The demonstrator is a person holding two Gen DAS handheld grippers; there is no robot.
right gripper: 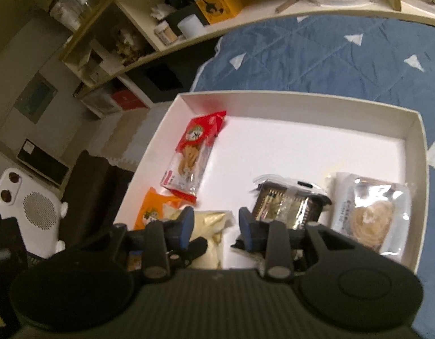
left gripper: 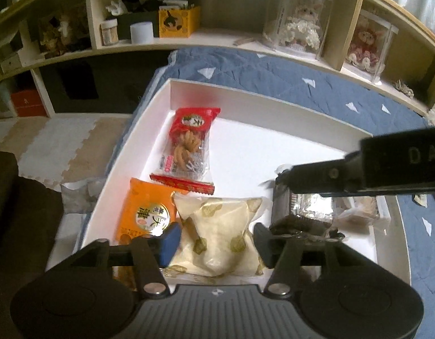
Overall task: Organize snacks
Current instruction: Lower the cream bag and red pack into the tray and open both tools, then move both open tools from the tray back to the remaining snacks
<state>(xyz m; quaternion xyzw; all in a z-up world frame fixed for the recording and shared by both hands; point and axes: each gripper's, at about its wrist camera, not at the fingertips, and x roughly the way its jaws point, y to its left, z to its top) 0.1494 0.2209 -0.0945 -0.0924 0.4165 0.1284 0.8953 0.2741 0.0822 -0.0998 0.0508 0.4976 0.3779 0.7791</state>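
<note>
A white tray [left gripper: 245,104] lies on a blue quilt and holds several snack packs. A red twist-cookie pack [left gripper: 190,147] lies at its left, an orange pack [left gripper: 145,212] nearer, a cream pack [left gripper: 223,237] beside it, then a dark foil pack [left gripper: 299,209]. My left gripper [left gripper: 216,243] is open, its fingers either side of the cream pack, just above it. The right gripper's body [left gripper: 386,163] crosses above the foil pack. In the right wrist view my right gripper [right gripper: 216,226] is open and empty above the tray [right gripper: 415,130], between the cream pack [right gripper: 211,220] and the foil pack [right gripper: 290,200]. A clear round-cookie pack [right gripper: 369,214] lies at right.
The blue quilt [right gripper: 316,56] spreads beyond the tray. A curved shelf [left gripper: 217,39] behind it holds a yellow box [left gripper: 177,22], jars and clear cases with plush toys [left gripper: 302,25]. Foam floor mats [left gripper: 53,141] lie at left. A white fan heater [right gripper: 31,209] stands at lower left.
</note>
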